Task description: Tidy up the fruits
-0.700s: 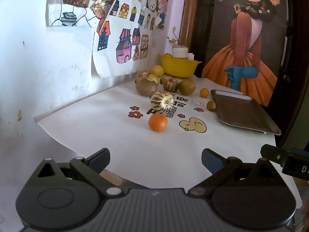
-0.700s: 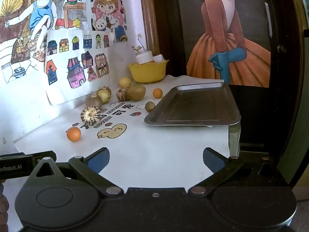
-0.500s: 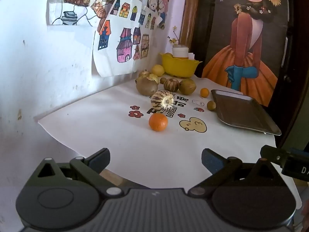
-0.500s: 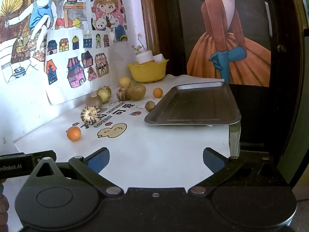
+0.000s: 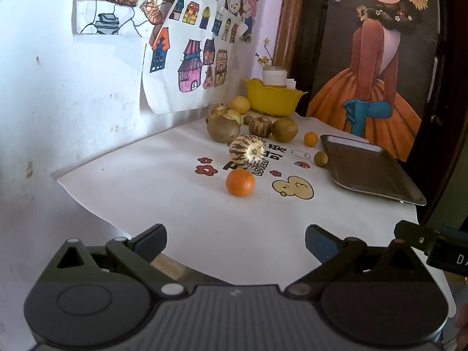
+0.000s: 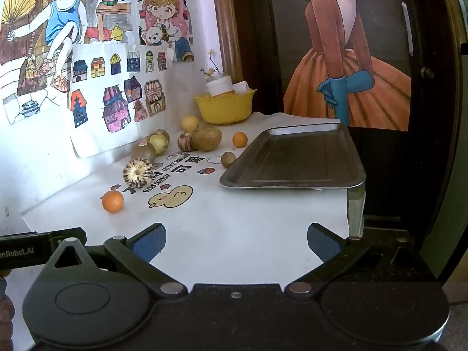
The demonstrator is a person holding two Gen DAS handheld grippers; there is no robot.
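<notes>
While both grippers' fingers (image 5: pixel 149 241) gape empty, only the right view shows the whole tray (image 6: pixel 295 158).

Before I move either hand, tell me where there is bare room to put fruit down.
The metal tray holds nothing. The white cloth is bare from the near orange and duck print to the table's front edge. It is crowded at the back, where the striped melon and brown fruits cluster before the yellow bowl.
</notes>
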